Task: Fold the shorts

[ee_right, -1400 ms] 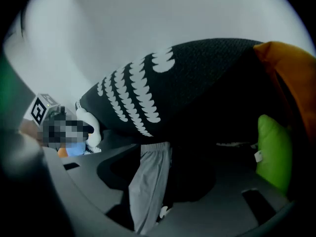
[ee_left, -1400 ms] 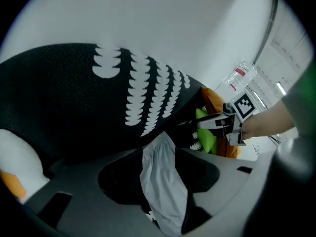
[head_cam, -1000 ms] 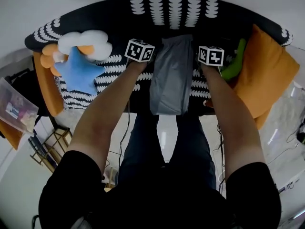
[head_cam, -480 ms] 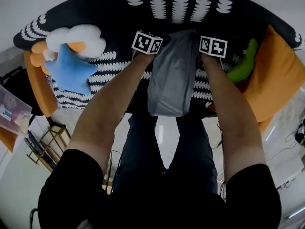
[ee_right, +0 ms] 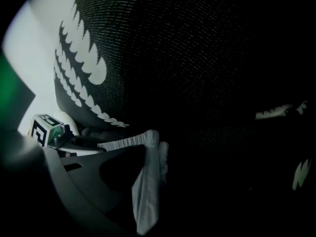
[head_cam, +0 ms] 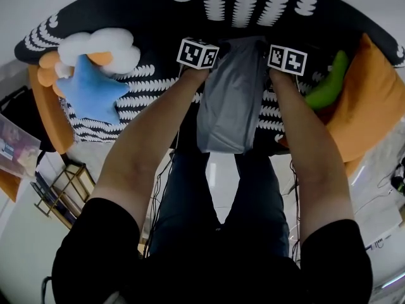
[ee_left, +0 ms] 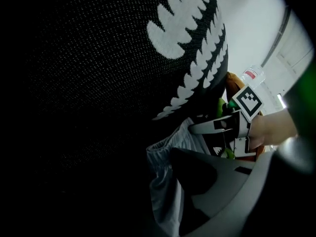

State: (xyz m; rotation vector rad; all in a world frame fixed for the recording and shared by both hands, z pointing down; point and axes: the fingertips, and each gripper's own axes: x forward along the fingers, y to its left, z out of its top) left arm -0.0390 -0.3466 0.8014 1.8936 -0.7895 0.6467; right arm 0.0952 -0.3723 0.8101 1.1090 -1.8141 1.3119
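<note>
Head view looks down; both gripper views closely share shorts (head_cam: 231, 100).

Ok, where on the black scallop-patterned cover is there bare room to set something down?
Freest: the far stretch of the black cover with white scallops, beyond the grey shorts. There is also a strip between the blue star-shaped plush and the person's left forearm. It is crowded on the right, where the green plush toy lies against the orange cushion.
</note>
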